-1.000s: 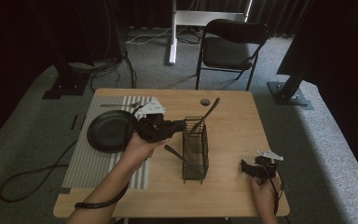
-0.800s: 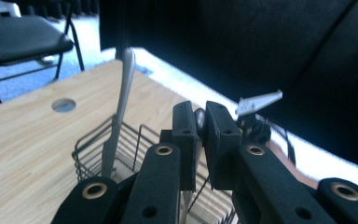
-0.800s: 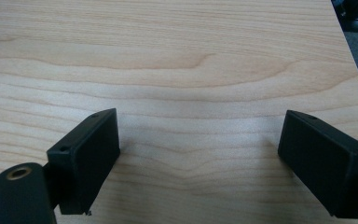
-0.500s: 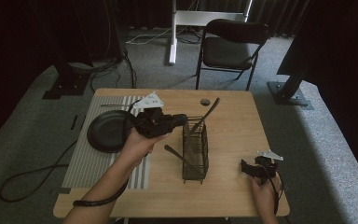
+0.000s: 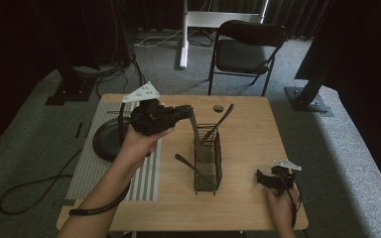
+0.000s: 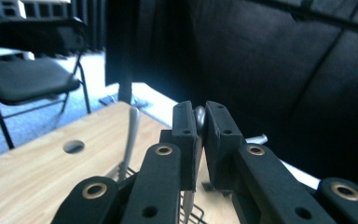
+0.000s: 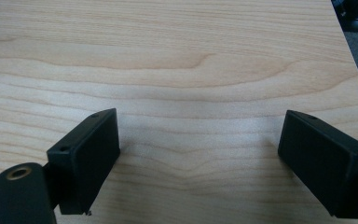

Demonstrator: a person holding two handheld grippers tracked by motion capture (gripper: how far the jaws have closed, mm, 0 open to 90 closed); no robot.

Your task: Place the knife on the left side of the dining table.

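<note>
A: Metal utensil, grey, pinched at its top end by the left gripper; its lower end sits in the wire caddy mid-table.
B: Step?
A: Either pulling it out or dropping it in, can't say which. Compared with a second ago the left hand is higher and farther up the table, so I'd guess lifting out.
B: Next move?
A: If out, keep it vertical until the tip clears the rim, without snagging the two other utensils leaning in there.
B: Right gripper?
A: Jaws spread, nothing between them, parked on the wood table at the near right. Unmoved since earlier.
</note>
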